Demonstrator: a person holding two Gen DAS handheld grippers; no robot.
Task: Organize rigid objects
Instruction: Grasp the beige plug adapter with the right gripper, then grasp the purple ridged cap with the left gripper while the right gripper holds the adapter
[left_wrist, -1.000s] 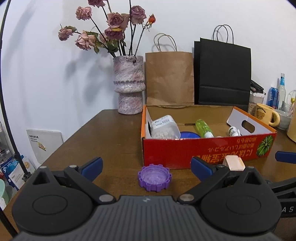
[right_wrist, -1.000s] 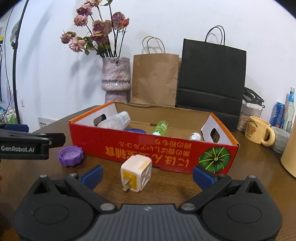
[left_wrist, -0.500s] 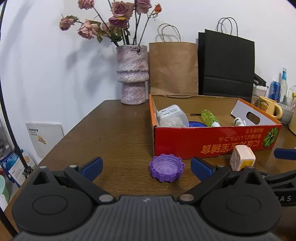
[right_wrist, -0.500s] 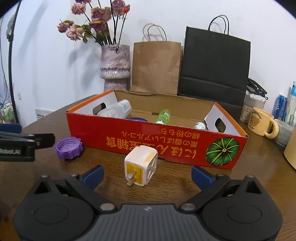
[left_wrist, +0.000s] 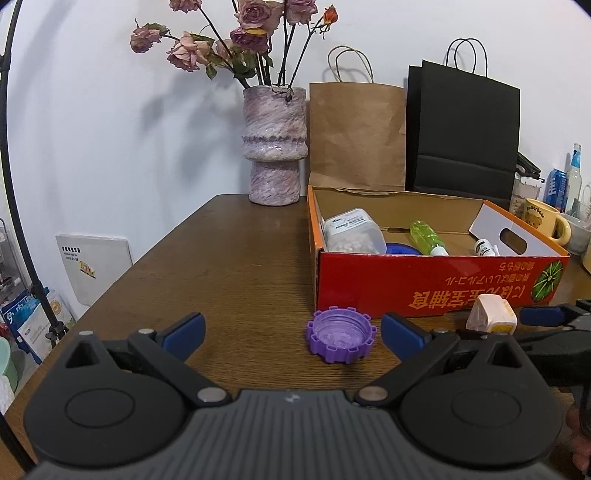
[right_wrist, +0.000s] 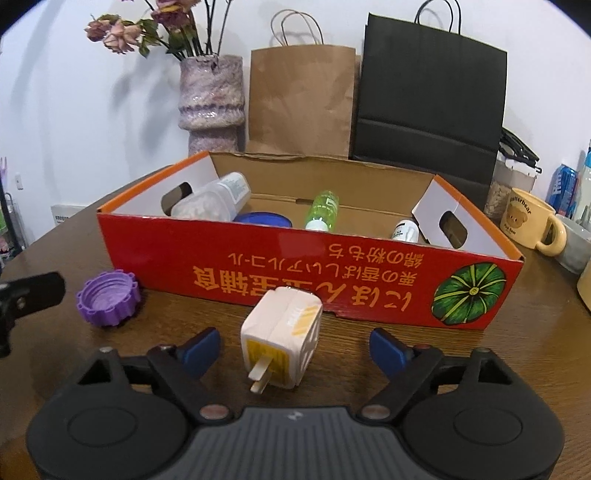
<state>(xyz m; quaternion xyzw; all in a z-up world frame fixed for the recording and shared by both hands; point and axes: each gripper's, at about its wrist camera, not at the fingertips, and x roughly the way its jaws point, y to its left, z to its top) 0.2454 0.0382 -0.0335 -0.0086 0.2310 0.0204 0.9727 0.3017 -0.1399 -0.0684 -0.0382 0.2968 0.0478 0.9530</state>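
Observation:
A purple ribbed lid lies on the wooden table in front of the red cardboard box. My left gripper is open and empty, with the lid between its fingers, nearer the right one. A white and yellow plug adapter lies before the box, between the fingers of my open right gripper. The lid also shows in the right wrist view. The adapter shows in the left wrist view. Inside the box are a clear pill jar, a green bottle, a blue lid and a small white bottle.
A stone vase with dried roses, a brown paper bag and a black bag stand behind the box. A yellow mug, a can and bottles sit at the right. The table's left edge drops off near a white panel.
Both grippers have moved forward and lower. The lid now lies between the left fingers and the adapter between the right fingers. Both stay open.

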